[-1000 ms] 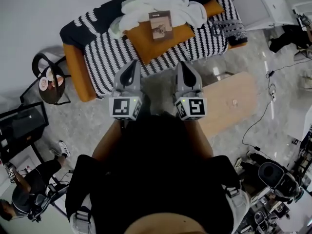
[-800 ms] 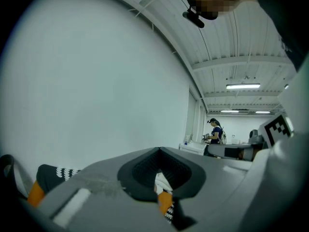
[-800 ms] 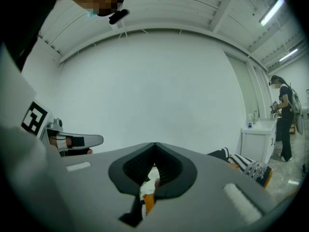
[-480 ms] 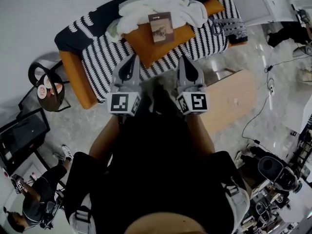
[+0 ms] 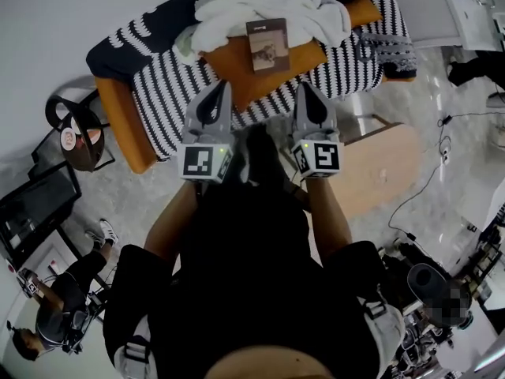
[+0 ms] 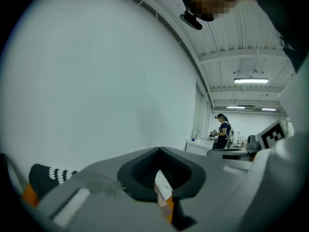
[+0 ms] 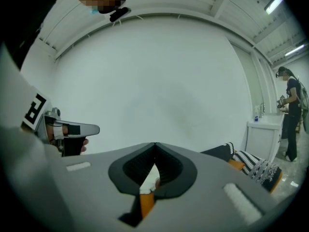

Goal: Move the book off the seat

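Note:
The book (image 5: 267, 44), brown with a pictured cover, lies flat on an orange cushion (image 5: 252, 65) on the striped sofa's seat (image 5: 170, 93). A white cloth (image 5: 260, 10) is bunched behind it. My left gripper (image 5: 224, 87) and right gripper (image 5: 304, 88) are side by side, pointing at the sofa's front edge, short of the book and apart from it. Both are shut with nothing between the jaws. In the left gripper view the left gripper (image 6: 159, 150) meets at the tip; through it a strip of cloth and cushion shows. The right gripper (image 7: 155, 144) looks the same.
A small round side table (image 5: 79, 136) with cups stands left of the sofa. A light wooden coffee table (image 5: 371, 168) is close on my right. A white cabinet (image 5: 465, 10) sits at the far right, cables run over the floor, and a person (image 5: 47, 322) sits at lower left.
Both grippers have moved forward toward the sofa, and their tips now reach its front edge. The book has not moved on the cushion.

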The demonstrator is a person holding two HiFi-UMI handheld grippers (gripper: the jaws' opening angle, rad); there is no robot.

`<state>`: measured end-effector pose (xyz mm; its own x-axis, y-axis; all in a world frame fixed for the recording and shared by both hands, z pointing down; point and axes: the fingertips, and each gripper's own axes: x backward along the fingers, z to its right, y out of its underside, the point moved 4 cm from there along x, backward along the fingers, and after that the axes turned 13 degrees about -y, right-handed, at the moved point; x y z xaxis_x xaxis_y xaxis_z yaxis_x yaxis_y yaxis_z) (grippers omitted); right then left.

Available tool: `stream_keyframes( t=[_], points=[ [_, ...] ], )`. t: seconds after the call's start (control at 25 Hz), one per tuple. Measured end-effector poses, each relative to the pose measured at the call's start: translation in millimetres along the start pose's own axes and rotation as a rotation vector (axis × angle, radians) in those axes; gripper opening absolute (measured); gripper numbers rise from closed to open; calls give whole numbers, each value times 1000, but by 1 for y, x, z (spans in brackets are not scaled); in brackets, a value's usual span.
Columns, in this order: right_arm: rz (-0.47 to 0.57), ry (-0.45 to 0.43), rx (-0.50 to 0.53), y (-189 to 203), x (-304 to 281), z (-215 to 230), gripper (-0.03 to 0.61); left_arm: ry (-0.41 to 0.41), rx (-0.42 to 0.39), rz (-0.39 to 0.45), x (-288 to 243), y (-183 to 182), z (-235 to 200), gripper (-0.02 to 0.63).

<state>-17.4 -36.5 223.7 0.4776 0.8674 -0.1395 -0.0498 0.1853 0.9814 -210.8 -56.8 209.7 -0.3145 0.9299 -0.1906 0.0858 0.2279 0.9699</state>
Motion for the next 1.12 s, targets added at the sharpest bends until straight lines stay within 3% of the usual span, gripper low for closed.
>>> stream_keyframes(
  t=[0.44,1.0,1.12],
  points=[
    [-84,-25,-42,65,-64,83,8,-23,-8,-66,-99,48,12,6],
    [-186,-62,-110,165,-116,130,9,-51,10,-144,-166,146,16,6],
    [-209,-93,-132,190,-126,133,52,-56,-5,-169,-174,169,12,6]
  ],
)
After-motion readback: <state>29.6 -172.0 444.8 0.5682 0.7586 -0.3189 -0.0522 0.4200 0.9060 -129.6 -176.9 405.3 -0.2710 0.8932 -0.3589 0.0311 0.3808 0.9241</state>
